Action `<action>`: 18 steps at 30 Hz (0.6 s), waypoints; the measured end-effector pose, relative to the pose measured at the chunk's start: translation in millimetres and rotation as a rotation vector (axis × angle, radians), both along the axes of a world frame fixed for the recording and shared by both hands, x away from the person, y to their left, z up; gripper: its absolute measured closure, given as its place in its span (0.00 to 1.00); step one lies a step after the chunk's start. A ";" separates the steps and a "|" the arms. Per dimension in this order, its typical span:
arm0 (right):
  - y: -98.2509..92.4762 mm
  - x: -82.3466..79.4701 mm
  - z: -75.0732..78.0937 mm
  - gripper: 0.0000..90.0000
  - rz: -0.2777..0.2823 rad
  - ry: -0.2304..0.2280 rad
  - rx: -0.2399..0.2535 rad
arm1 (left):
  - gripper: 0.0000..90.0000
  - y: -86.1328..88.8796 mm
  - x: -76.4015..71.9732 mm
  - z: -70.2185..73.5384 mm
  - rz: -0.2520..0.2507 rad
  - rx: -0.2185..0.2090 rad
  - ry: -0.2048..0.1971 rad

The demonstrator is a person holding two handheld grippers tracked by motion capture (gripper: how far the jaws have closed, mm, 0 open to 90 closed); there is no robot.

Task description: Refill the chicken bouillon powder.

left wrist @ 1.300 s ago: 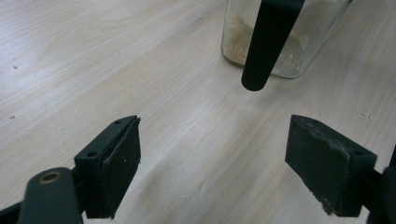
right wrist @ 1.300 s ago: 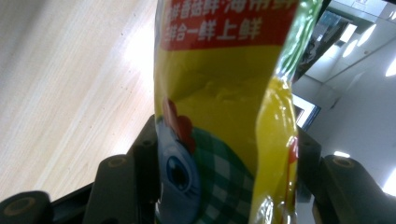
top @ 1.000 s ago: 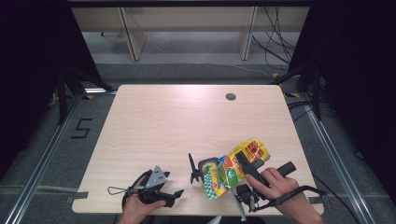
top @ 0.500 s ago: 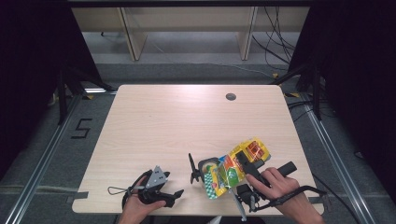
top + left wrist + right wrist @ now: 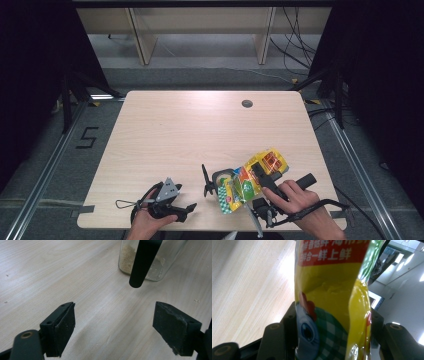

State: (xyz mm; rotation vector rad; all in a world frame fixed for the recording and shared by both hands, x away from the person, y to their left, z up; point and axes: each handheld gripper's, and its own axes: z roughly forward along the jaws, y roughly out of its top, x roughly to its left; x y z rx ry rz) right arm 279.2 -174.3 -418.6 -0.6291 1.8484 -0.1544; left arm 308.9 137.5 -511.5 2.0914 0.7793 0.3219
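The right tool (image 5: 260, 187) sits at the near right of the tabletop (image 5: 190, 130), its jaws part-way apart and pressed on either side of a yellow seasoning bag (image 5: 252, 180). In the right gripper view the bag (image 5: 332, 302) stands between the two black jaws, its yellow film with a green check pattern and a cartoon chicken's eye bulging against them, a red band with white lettering higher up. In the high view the bag lies tilted, its far end up and to the right, its near end down and to the left over a glass jar (image 5: 222, 180). The person's right hand (image 5: 295, 197) grips the tool's handle just right of the bag.

The left tool (image 5: 182, 210) rests at the near edge of the tabletop, left of the jar, held by the left hand (image 5: 147, 220). Its jaws stand wide apart with nothing between them; in the left gripper view the pads (image 5: 63, 330) frame bare wood. Beyond them, farther off, stands the jar (image 5: 155, 267) with a layer of pale powder at its bottom, and a black rod (image 5: 142, 262) hangs in front of it, its rounded end just above the tabletop (image 5: 50, 272).

A small dark round hole (image 5: 247, 104) lies at the far right of the tabletop, well apart from everything else.
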 end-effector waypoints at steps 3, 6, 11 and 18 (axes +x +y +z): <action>-0.6 0.2 0.1 0.51 -0.004 0.001 0.004 | 0.19 -1.0 -0.7 -0.6 0.010 -0.012 0.002; -1.4 -0.5 0.9 0.51 -0.008 -0.001 0.009 | 0.20 0.7 0.9 0.8 -0.011 0.009 -0.016; -0.8 0.2 -0.3 0.51 -0.002 0.002 0.002 | 0.20 0.1 0.5 0.0 -0.002 -0.004 -0.016; -1.5 1.0 1.0 0.51 -0.002 0.003 -0.003 | 0.20 -0.1 0.3 0.3 -0.002 0.002 -0.012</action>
